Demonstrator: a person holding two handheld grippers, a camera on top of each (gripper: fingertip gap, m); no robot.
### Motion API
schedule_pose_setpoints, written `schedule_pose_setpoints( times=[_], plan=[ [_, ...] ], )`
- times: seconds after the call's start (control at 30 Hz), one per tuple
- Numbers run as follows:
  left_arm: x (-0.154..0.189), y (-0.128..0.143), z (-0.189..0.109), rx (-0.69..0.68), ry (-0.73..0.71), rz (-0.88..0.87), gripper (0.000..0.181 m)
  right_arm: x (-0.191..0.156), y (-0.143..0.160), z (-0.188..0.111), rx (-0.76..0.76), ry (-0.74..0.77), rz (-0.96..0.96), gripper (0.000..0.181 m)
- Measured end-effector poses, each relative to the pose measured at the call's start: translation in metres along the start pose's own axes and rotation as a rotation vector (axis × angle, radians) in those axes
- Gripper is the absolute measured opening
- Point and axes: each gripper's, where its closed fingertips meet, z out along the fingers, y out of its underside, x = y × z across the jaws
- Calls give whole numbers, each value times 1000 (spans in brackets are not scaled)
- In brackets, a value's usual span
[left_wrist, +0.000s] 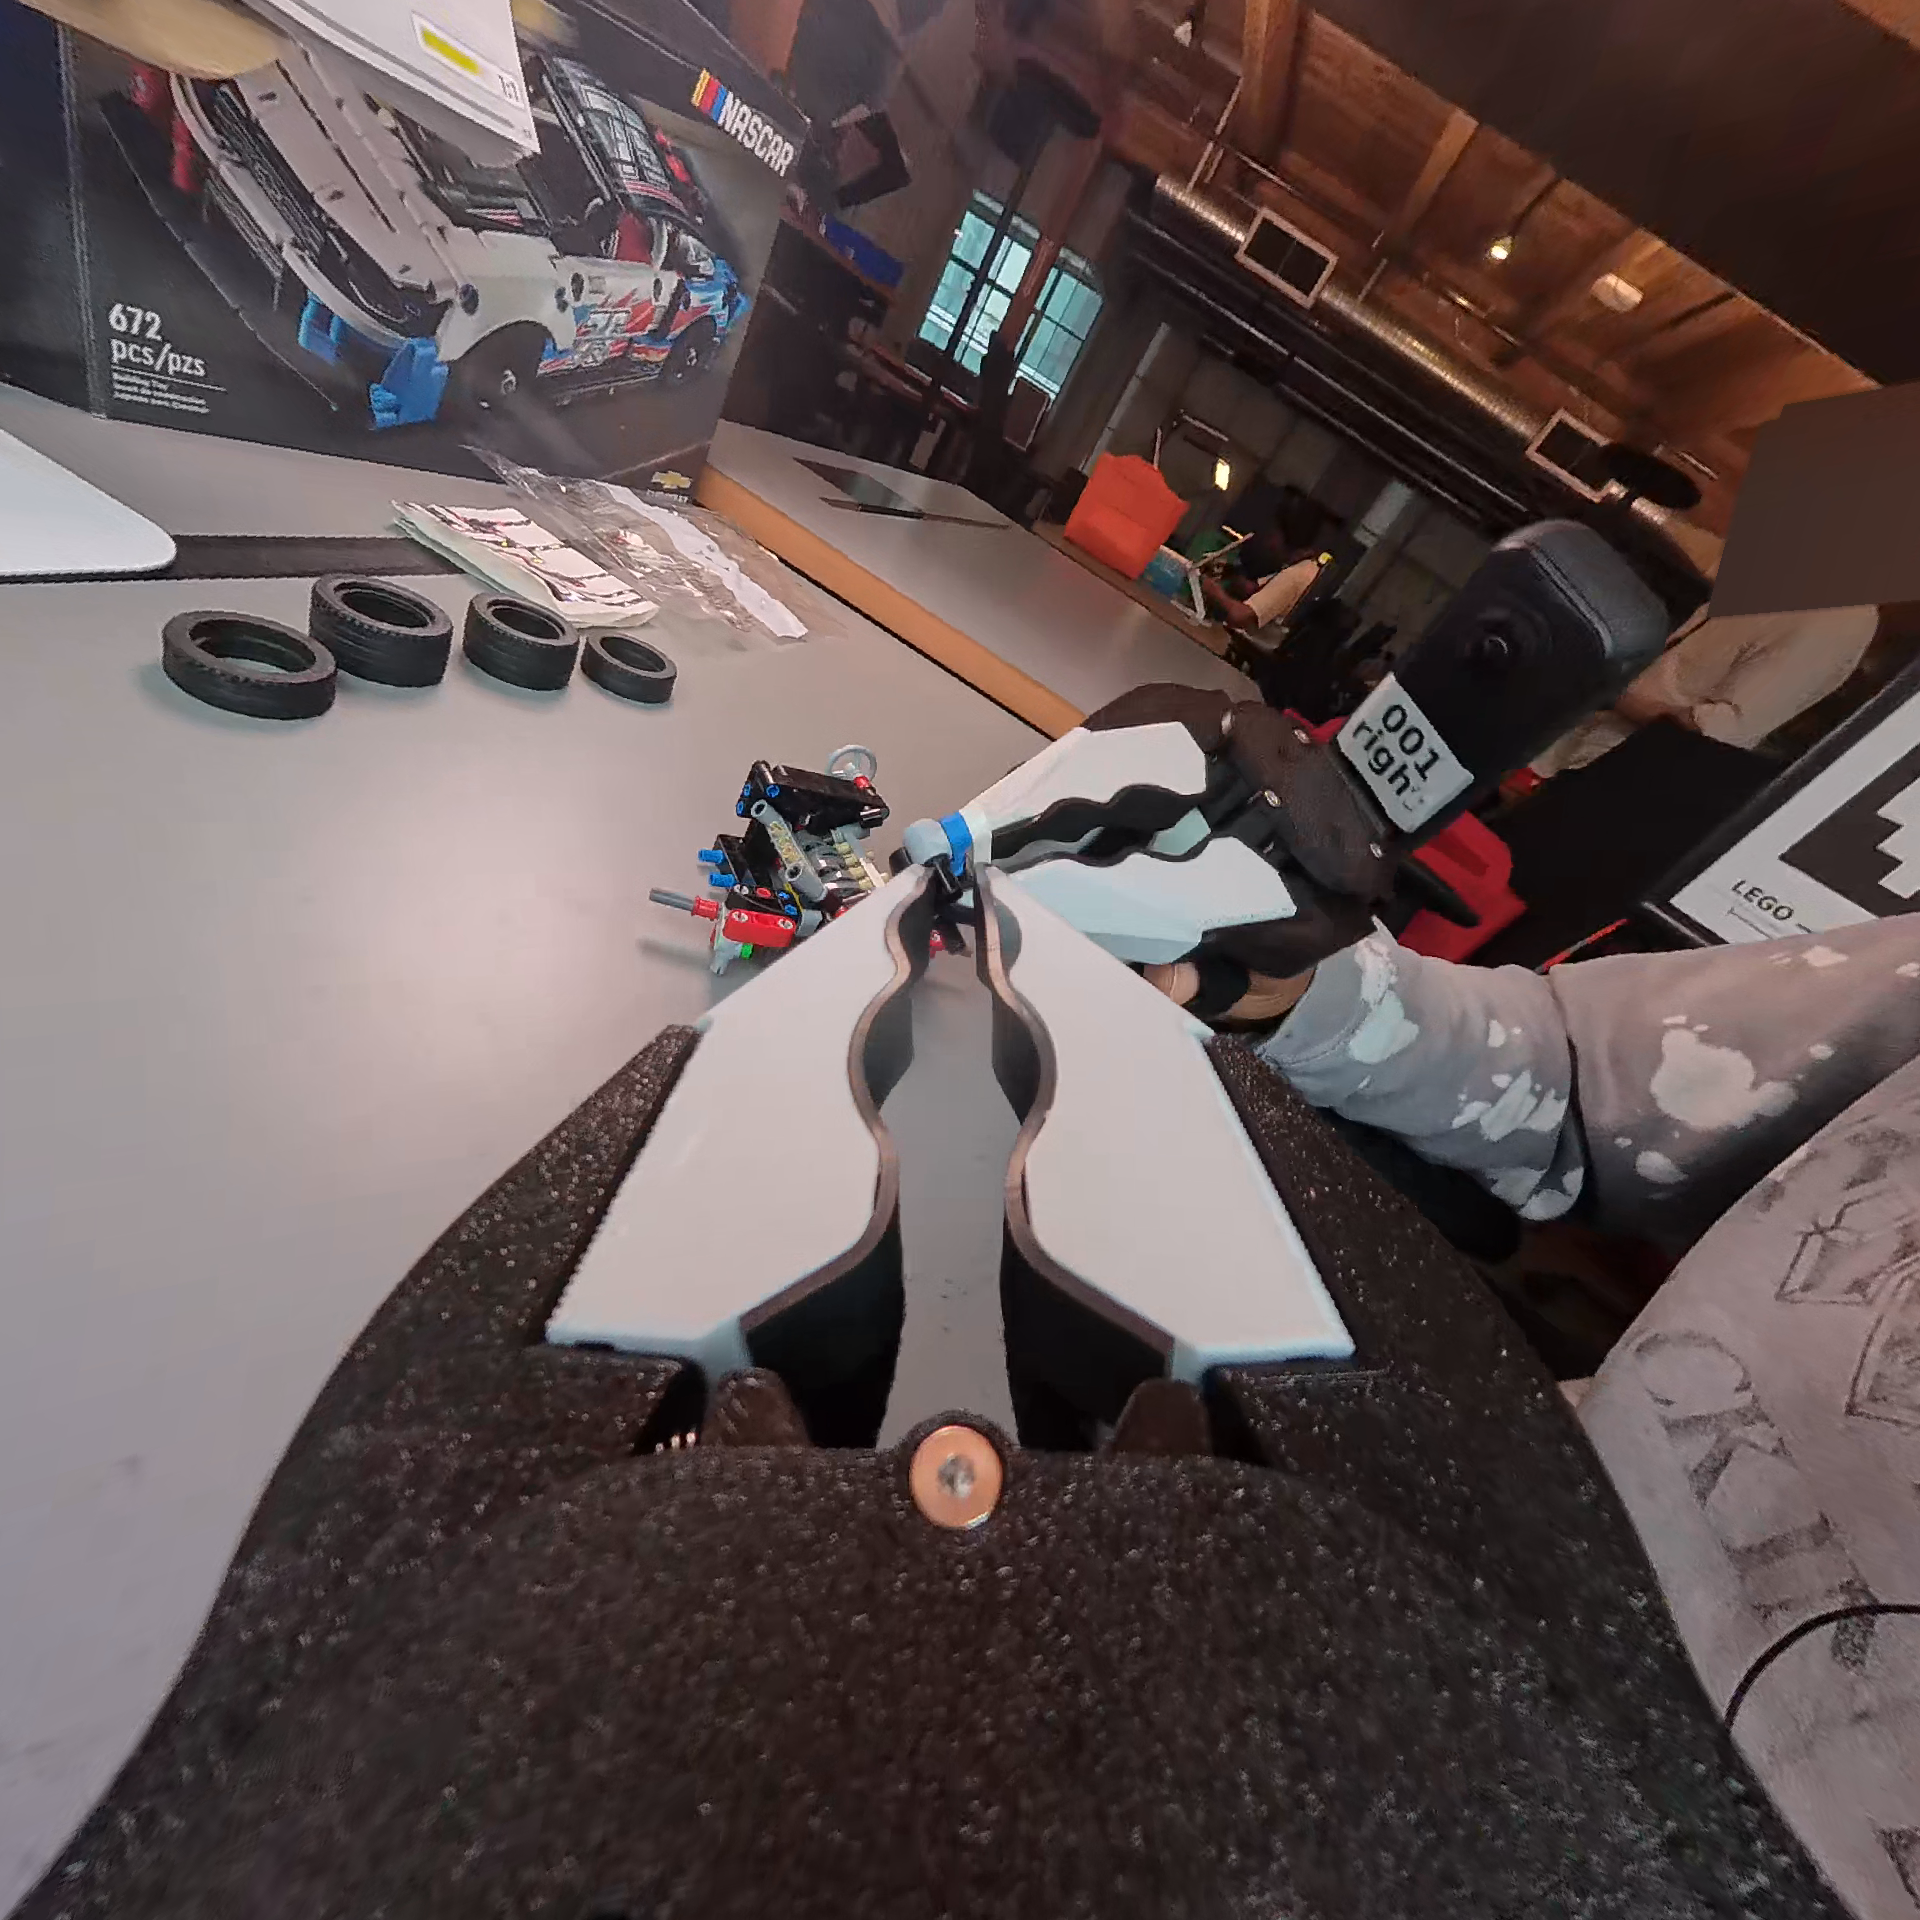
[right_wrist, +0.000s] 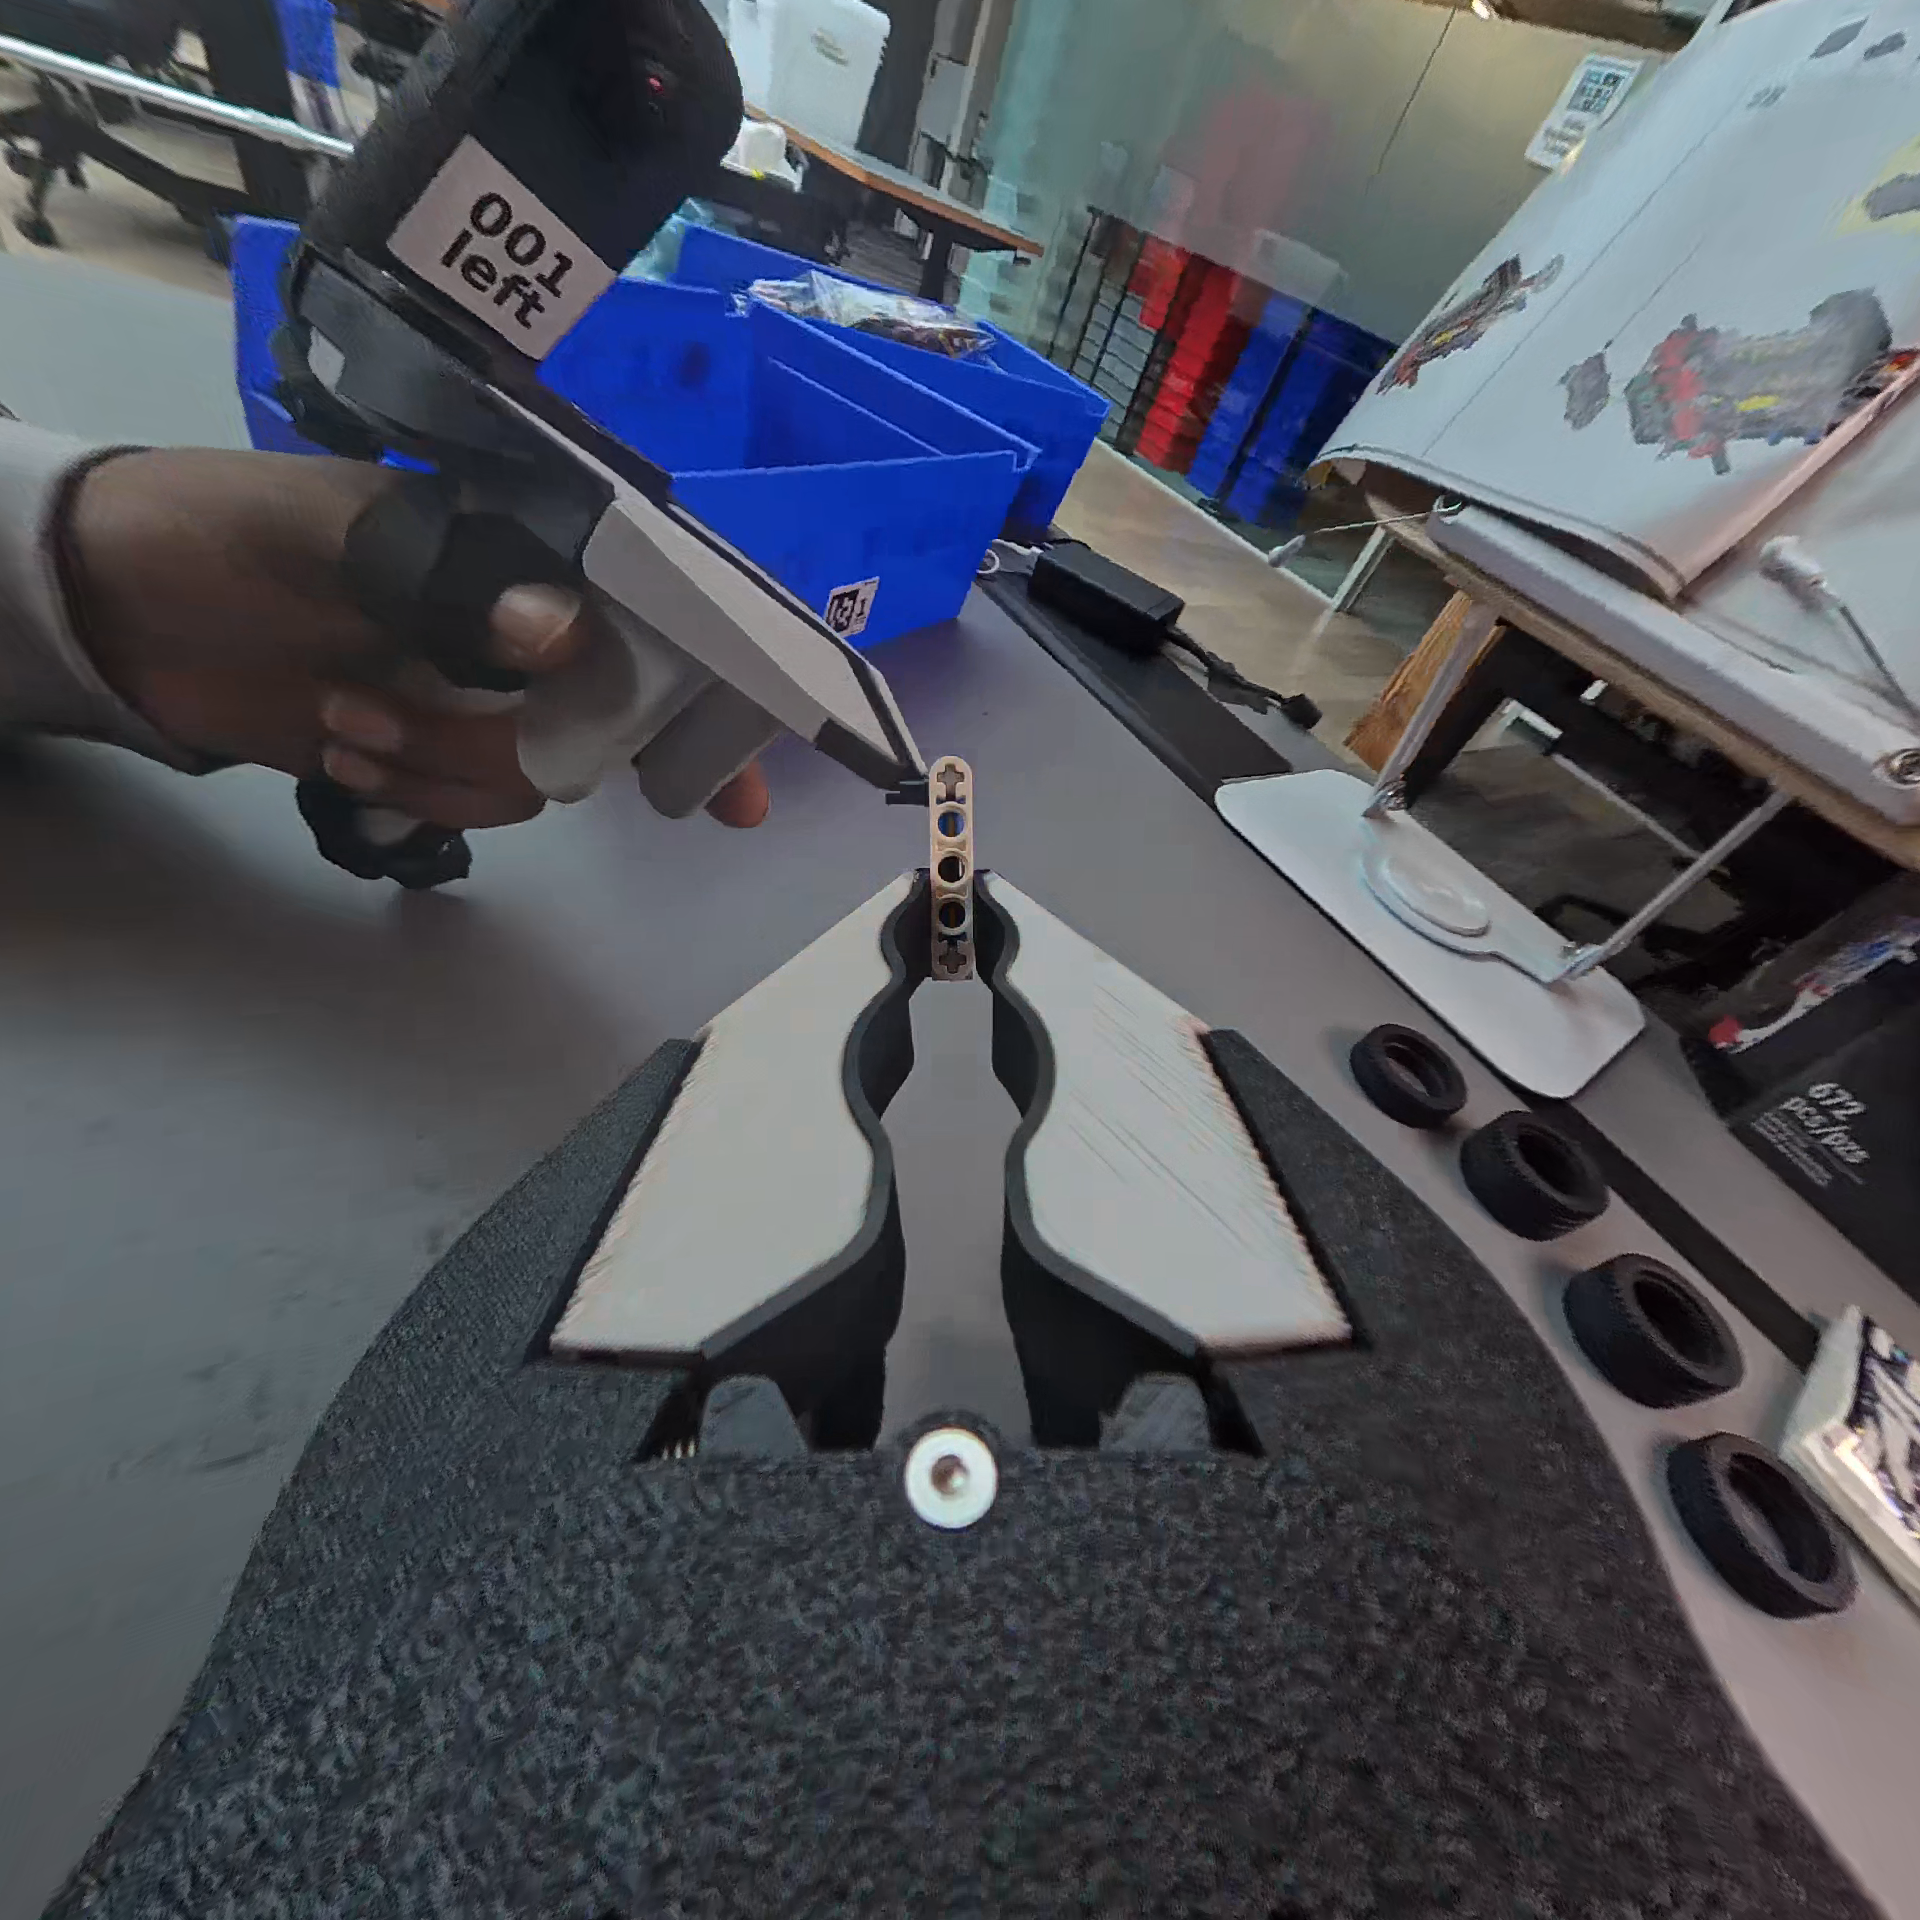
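My right gripper (right_wrist: 951, 883) is shut on a pale grey holed beam (right_wrist: 951, 795) and holds it upright above the grey table (right_wrist: 312, 1039). My left gripper (left_wrist: 951, 896) is shut on a small black pin (left_wrist: 948, 879) and presses it against the upper part of the beam (left_wrist: 933, 837), which has a blue piece on it. In the right wrist view the left gripper (right_wrist: 900, 777) comes in from the upper left, its pin (right_wrist: 906, 796) touching the beam. In the left wrist view the right gripper (left_wrist: 982, 847) comes in from the right. A partly built brick assembly (left_wrist: 790, 862) lies just behind the tips.
Several black tyres (left_wrist: 249, 665) (right_wrist: 1652, 1330) lie in a row on the table. A large set box (left_wrist: 364, 260), a bagged sticker sheet (left_wrist: 540, 561), blue bins (right_wrist: 831, 447), a black power adapter (right_wrist: 1101, 592) and a booklet on a stand (right_wrist: 1662, 312) ring the work area.
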Motion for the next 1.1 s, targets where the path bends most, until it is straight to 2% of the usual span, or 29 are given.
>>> schedule_pose_setpoints(
  times=[0.2,0.33,0.47,0.63,0.73,0.87,0.9,0.97,1.03,1.1],
  plan=[
    [-2,1,0,1,-11,-26,8,1,-7,1,-9,130,-200,7],
    [0,1,0,-9,-14,3,4,0,-9,0,-7,151,-266,7],
    [3,5,1,-44,-4,48,3,-5,-11,0,23,112,-243,15],
    [7,13,5,-88,2,82,4,-5,-10,-1,19,119,-306,7],
    [6,9,8,-44,-34,45,3,1,-11,0,17,160,-233,7],
    [5,1,10,1,-104,87,2,9,-14,1,30,198,-141,7],
    [6,0,11,0,-105,104,2,16,-15,0,32,240,-116,7],
    [16,11,16,-44,-87,141,1,69,-12,-15,26,416,-45,7],
    [15,13,17,-83,-157,267,2,94,-19,-32,72,418,23,6],
    [-13,8,11,-185,-300,466,3,89,-18,-37,67,379,9,7]
  ],
)
